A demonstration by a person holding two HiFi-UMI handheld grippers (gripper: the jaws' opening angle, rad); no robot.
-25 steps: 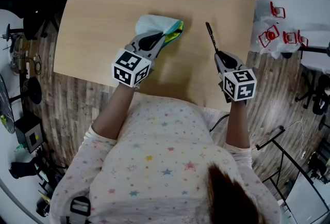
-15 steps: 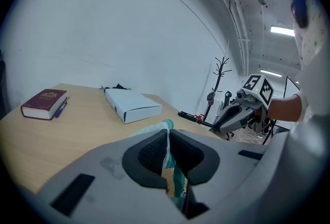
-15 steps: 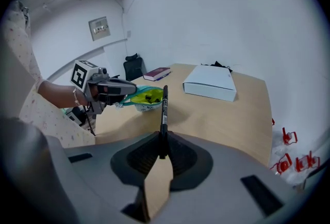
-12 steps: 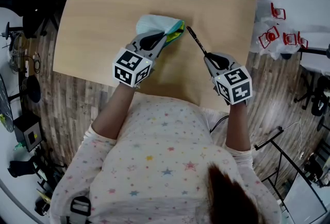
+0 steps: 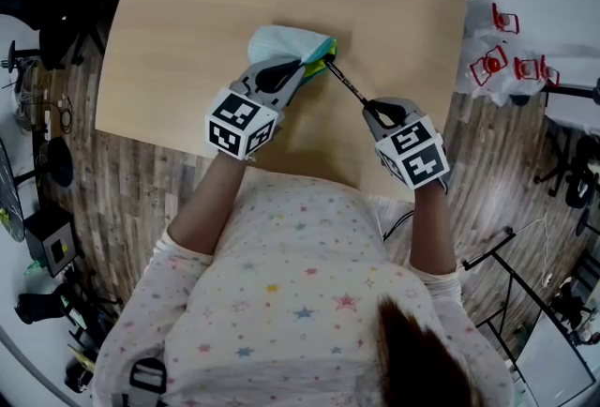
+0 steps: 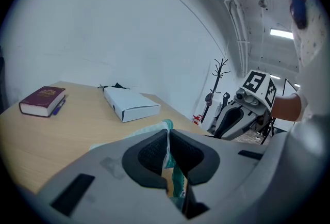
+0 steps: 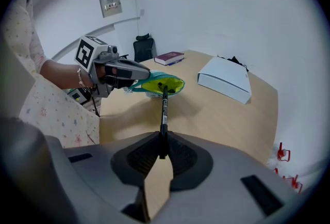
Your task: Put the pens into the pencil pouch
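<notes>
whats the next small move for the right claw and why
Probably ease the right claw forward so the pen slides into the pouch: its tip sits right at the yellow-lined mouth, which the left claw holds by its edge.

A: Illumination status?
B: Bright, even. White ceiling light strip (image 6: 281, 33) glares. Soft shadows on pale wooden desk (image 5: 319, 138).
A: Optical defects?
B: Fisheye curvature, dark corners; grey left hand-held gripper (image 6: 167, 138) defocused.

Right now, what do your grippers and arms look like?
The left gripper and right gripper are grey with black grip pads, each carrying a cube of black-and-white square markers. The short pale sleeves have small coloured stars.
</notes>
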